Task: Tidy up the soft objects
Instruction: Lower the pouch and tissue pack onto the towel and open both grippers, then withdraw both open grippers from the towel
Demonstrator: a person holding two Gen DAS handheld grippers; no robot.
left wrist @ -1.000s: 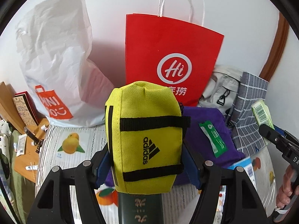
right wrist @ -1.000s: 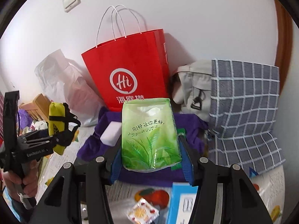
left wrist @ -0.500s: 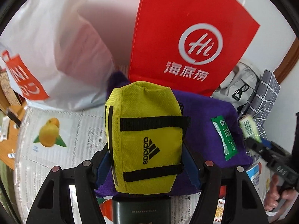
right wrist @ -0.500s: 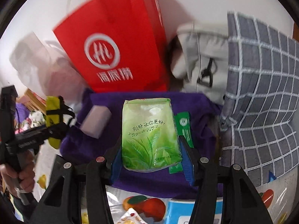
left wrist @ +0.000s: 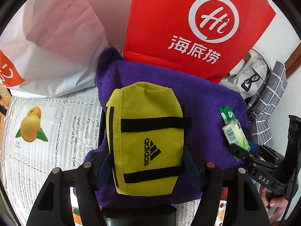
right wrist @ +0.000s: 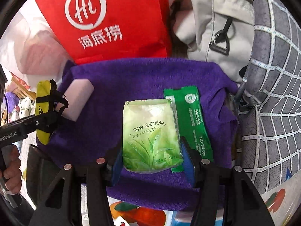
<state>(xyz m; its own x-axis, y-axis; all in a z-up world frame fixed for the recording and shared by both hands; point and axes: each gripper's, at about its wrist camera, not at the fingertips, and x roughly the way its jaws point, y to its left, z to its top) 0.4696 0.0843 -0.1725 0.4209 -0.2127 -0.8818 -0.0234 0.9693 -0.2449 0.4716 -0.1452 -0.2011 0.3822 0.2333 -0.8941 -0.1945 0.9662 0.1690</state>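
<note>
Against the far wall: red paper bag (left wrist: 188, 28) in the middle, white plastic bag (left wrist: 47, 47) to its left, grey backpack (right wrist: 210, 28) and checked grey bag (right wrist: 272, 94) to its right. Nearer, left: lace tablecloth (left wrist: 47, 160) with fruit prints.

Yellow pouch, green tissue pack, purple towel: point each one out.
Yellow pouch (left wrist: 146, 139), left wrist view, front panel by the logo.
Green tissue pack (right wrist: 150, 135), right wrist view, middle of its printed face.
Purple towel (right wrist: 131, 79), right wrist view, bare cloth above the pack.
</note>
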